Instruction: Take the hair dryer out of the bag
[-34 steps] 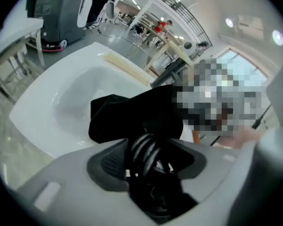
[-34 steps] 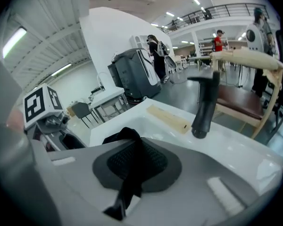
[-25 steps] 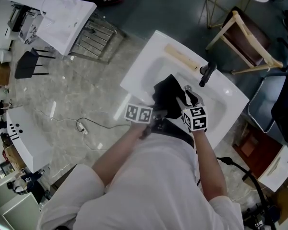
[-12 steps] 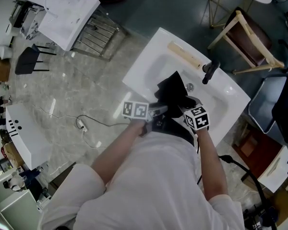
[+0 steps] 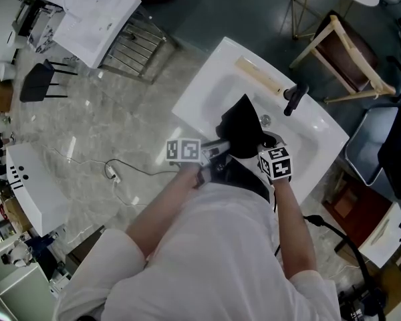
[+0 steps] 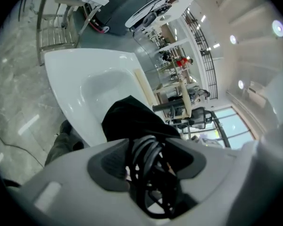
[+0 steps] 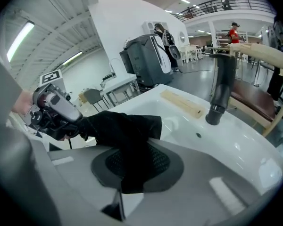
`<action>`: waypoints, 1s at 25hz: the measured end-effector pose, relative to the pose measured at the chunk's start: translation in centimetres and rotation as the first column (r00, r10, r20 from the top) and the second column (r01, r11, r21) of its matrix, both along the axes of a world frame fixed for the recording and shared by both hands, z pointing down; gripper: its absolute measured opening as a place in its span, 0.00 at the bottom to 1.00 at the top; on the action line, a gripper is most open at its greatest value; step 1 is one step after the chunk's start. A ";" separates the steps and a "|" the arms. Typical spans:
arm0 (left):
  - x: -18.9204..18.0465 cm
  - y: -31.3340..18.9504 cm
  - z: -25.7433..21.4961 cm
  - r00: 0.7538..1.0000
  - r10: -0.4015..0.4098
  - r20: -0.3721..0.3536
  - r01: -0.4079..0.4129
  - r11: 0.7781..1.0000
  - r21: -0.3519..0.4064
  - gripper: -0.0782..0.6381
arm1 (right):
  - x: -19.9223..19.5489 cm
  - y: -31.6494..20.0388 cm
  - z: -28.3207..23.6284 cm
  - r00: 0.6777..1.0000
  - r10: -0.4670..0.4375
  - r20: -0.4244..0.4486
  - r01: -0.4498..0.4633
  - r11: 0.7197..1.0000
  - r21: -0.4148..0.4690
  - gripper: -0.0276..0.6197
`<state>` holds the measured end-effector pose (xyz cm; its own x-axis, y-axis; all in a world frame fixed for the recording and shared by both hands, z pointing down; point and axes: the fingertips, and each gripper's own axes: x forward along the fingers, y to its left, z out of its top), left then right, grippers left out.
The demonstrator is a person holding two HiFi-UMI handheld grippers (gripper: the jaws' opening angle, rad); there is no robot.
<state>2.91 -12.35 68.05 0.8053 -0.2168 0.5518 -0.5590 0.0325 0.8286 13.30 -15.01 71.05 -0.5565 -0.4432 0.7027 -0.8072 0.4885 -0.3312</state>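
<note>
So, my right gripper has just been closing, and its jaws now pinch a fold of the black bag. The cloth lies across the pad in the right gripper view, with nothing else between the jaws. My left gripper is clamped narrow on a bundle of coiled black cord. I take this for the hair dryer's lead, held at the end of the bag that I read as its mouth.

The two grippers sit near each other with the bag between them. Its far end stands up in a peak over the basin, close to the near edge of the counter. The black faucet rises beyond the bag toward the back edge, apart from it.

As for progress, I judge the job begun but far from finished. Both holds that the pull needs are in place: one gripper anchors the bag, the other has the cord. The hair dryer's body shows in none of my views, so I reckon it is inside the cloth, with only the cord out at the opening.

What is left is the main part. I need to draw the cord side away from the bag side until the body slides clear of the mouth, then set it down on the counter. Pulling by the cord alone may slip, or snag the body on the cloth. A regrip on the handle could be wanted once it shows.
</note>
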 end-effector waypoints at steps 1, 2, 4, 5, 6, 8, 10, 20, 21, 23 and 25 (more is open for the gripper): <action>0.0 0.1 -0.1 1.000 0.000 -0.011 0.000 1.000 -0.003 0.44 | 0.3 -0.2 0.1 1.000 0.020 -0.006 -0.020 1.000 -0.003 0.12; -0.1 0.2 -0.3 1.000 0.002 -0.024 -0.002 1.000 -0.006 0.45 | 0.7 -0.5 0.1 0.999 0.039 -0.010 -0.039 0.999 -0.007 0.12; -0.1 0.5 -0.8 0.998 0.016 -0.055 -0.017 1.000 -0.010 0.45 | 1.1 -1.0 0.1 0.998 0.064 -0.015 -0.064 0.998 -0.016 0.12; 0.0 0.7 -1.0 0.997 0.032 -0.069 -0.033 0.999 -0.009 0.45 | 1.3 -1.3 0.0 0.997 0.072 -0.019 -0.072 0.997 -0.019 0.12; 0.0 1.0 -1.1 0.995 0.054 -0.081 -0.054 0.999 -0.006 0.45 | 1.5 -1.5 0.1 0.997 0.078 -0.022 -0.078 0.997 -0.022 0.12; 0.1 1.6 -1.3 0.989 0.099 -0.106 -0.100 0.995 0.000 0.45 | 1.5 -1.6 0.1 0.996 0.084 -0.020 -0.084 0.996 -0.031 0.13; 0.2 2.1 -1.2 0.981 0.144 -0.126 -0.145 0.989 0.003 0.45 | 1.7 -1.8 0.2 0.996 0.090 -0.017 -0.090 0.995 -0.036 0.13; 2.3 5.2 -2.5 0.889 0.411 -0.201 -0.395 0.911 0.119 0.45 | 3.3 -3.5 1.8 0.986 0.164 0.018 -0.161 0.980 -0.118 0.11; 2.5 5.4 -2.8 0.879 0.424 -0.217 -0.405 0.905 0.128 0.45 | 3.6 -3.7 2.0 0.984 0.176 0.016 -0.172 0.977 -0.126 0.11; 2.5 5.8 -3.2 0.869 0.435 -0.236 -0.412 0.900 0.139 0.45 | 4.3 -3.9 2.4 0.979 0.204 0.017 -0.200 0.970 -0.141 0.11; 2.0 5.9 -3.2 0.872 0.430 -0.235 -0.405 0.902 0.148 0.45 | 4.8 -3.8 2.6 0.977 0.215 0.018 -0.209 0.966 -0.154 0.11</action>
<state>4.92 -6.47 64.84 0.9420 0.1318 0.3087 -0.2721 -0.2386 0.9322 18.06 -18.85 73.65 -0.4860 -0.4445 0.7525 -0.8739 0.2500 -0.4168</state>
